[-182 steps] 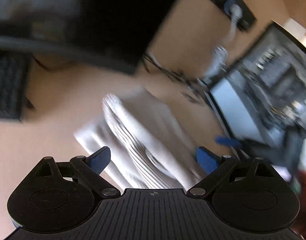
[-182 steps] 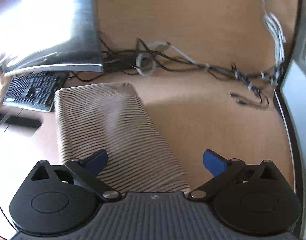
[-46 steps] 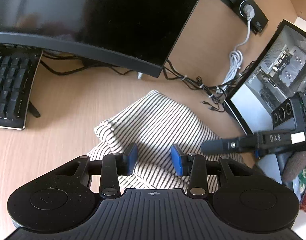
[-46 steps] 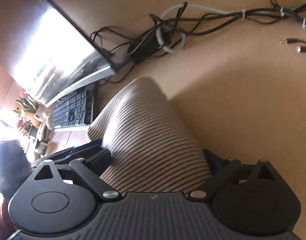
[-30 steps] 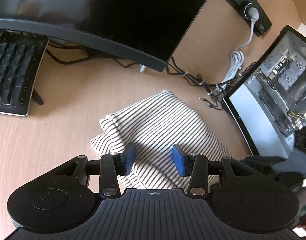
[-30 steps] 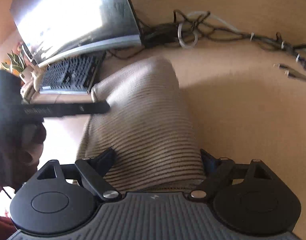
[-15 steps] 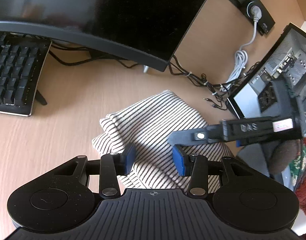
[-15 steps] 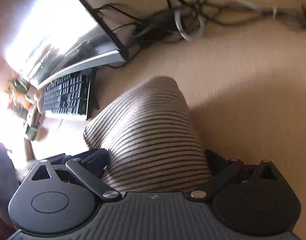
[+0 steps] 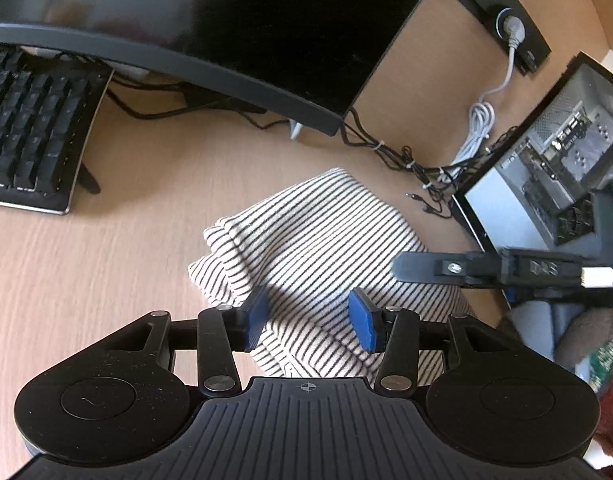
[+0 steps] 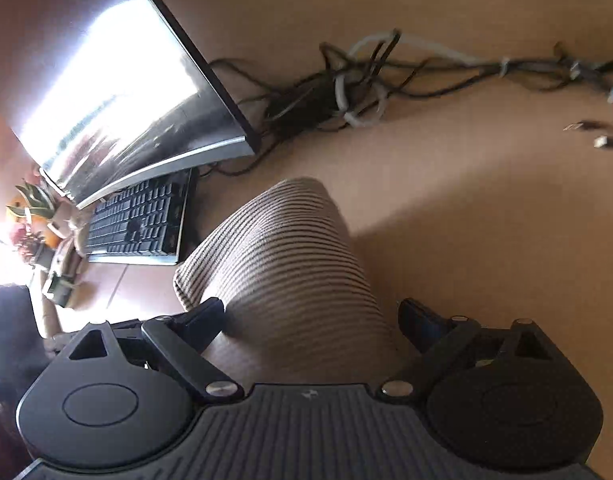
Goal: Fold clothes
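Note:
A folded white garment with thin black stripes (image 9: 318,248) lies on the wooden desk (image 9: 86,264). My left gripper (image 9: 308,316) hovers over its near part, its blue pads partly open with a gap between them, holding nothing. The right gripper's black finger (image 9: 430,268) reaches over the garment's right edge in the left wrist view. In the right wrist view the garment (image 10: 290,264) lies between the wide-open fingers of my right gripper (image 10: 312,320), which grips nothing.
A curved monitor (image 9: 210,20) stands behind the garment, a black keyboard (image 9: 30,136) at the left. Tangled cables (image 9: 406,156) run to an open computer case (image 9: 554,184) at the right. Small plants (image 10: 34,216) sit at the desk's far left.
The right gripper swung away and came back over the garment's right side. My left gripper has stayed over the garment with the same partly open gap.

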`<state>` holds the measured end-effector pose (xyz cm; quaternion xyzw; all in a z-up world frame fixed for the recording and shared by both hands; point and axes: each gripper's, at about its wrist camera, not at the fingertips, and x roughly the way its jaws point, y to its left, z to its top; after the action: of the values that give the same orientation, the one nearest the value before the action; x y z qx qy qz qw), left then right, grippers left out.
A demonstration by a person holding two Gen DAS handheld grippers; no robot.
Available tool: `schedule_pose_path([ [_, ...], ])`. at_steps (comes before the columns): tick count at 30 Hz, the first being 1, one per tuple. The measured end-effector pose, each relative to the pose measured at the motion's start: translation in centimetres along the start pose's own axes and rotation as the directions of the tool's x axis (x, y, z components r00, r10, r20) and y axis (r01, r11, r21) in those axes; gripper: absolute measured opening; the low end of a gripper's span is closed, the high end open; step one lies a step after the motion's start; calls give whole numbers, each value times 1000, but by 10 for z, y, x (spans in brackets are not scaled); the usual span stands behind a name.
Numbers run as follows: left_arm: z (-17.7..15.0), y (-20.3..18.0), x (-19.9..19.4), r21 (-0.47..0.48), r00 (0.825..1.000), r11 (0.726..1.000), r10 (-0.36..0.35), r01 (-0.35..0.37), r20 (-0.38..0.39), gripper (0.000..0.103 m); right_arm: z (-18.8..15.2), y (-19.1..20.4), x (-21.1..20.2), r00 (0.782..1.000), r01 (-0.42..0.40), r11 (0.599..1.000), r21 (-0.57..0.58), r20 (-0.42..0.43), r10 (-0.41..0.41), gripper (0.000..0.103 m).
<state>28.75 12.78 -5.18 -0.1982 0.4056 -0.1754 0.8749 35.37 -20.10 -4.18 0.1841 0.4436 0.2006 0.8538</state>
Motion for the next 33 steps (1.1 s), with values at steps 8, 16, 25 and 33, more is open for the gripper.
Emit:
schedule_pose_path([
  [8,1,7,1,25,999,999,-41,41,-16,50,-47,3,-24,994,105,994,9,11,-105,100],
  [16,-2,14,0,-8,999,999,-46,46,-3,56,-67,51,-26,971,238,958,-162,62,-231,100],
  [25,-24,1,-29,-178,991,977,129,-122,28,77,-70,38,-21,981,190,960,-205,67,-180,100],
  [33,-38,-44,-6,-164,967,954,253,-252,-13,75,-69,28,-25,994,103,941,-322,51,-92,100],
])
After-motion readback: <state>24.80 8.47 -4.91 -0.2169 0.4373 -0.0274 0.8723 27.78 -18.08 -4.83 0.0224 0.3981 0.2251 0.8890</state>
